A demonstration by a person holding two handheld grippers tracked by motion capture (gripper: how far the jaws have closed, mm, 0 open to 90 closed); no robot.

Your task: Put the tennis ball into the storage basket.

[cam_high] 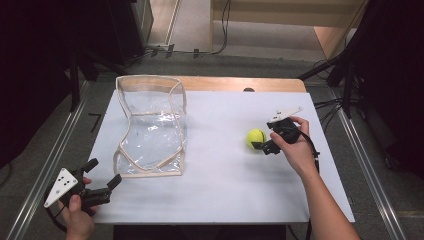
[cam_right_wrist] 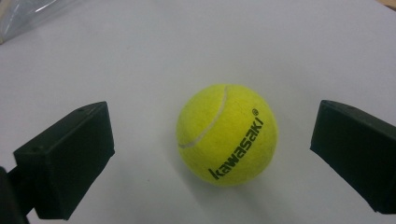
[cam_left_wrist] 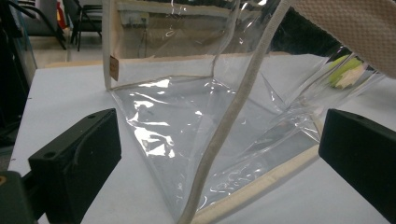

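With the right gripper [cam_right_wrist: 210,154] spread wide around the Kawasaki tennis ball [cam_right_wrist: 227,134], an off-centre squeeze could roll it away, while the left gripper [cam_left_wrist: 219,158], also wide, waits near the clear bag [cam_high: 150,125].

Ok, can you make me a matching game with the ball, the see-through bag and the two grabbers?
Things:
1. tennis ball
2. clear bag
3. left gripper
4. right gripper

Descriptions:
A. open, by the table's near left corner
B. yellow, printed "kawasaki"
C. see-through with beige trim
D. open, jaws either side of the ball

Pairs: 1-B, 2-C, 3-A, 4-D
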